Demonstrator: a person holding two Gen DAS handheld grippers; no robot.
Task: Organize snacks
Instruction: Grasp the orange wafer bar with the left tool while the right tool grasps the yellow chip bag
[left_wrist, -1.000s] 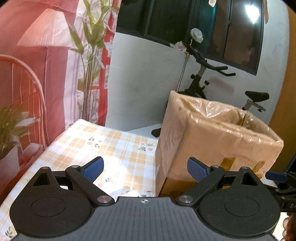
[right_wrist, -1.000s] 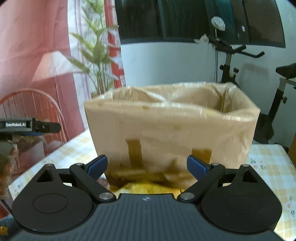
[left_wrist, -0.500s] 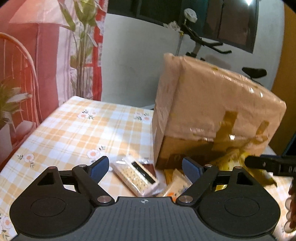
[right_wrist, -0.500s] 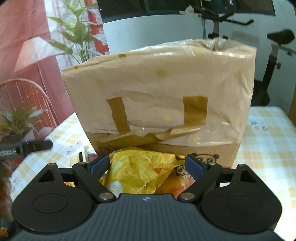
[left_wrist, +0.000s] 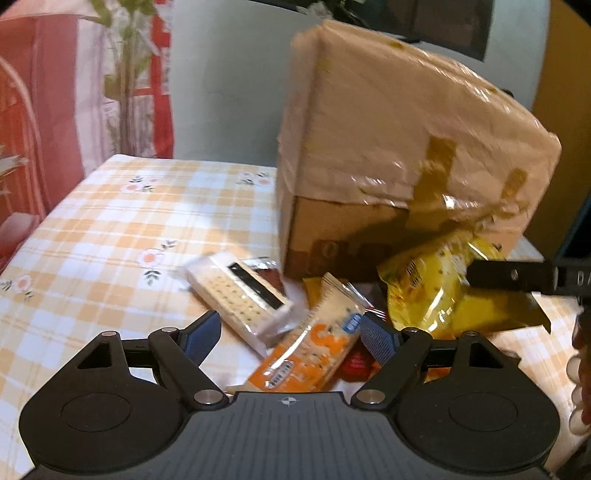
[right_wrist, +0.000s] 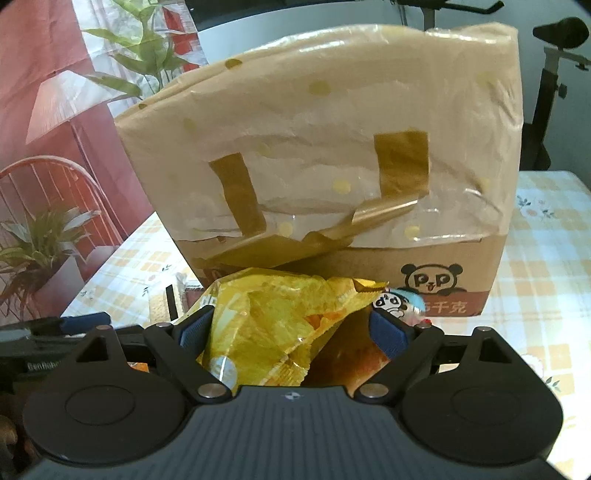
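Snacks, lower centre, before tall plastic-wrapped cardboard box (right_wrist: 325, 177). Left gripper (left_wrist: 290, 334), narrowing, spread astride orange cracker packet (left_wrist: 314, 350); right gripper (right_wrist: 291, 330) spread astride crinkled yellow foil bag (right_wrist: 266, 325). Risk: slippery foil escaping.

Matt brown cardboard box (right_wrist: 436, 266) wears a glossy, wrinkled clear plastic liner (right_wrist: 317, 147) held by shiny tape. The yellow snack bag (right_wrist: 258, 325) is crinkly, reflective foil. Checked cloth (left_wrist: 110, 229) covers the bench.

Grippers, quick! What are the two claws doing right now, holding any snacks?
Left gripper: open, holding nothing, an orange cracker packet between its fingers.
Right gripper: open, holding nothing, a yellow snack bag between its fingers.
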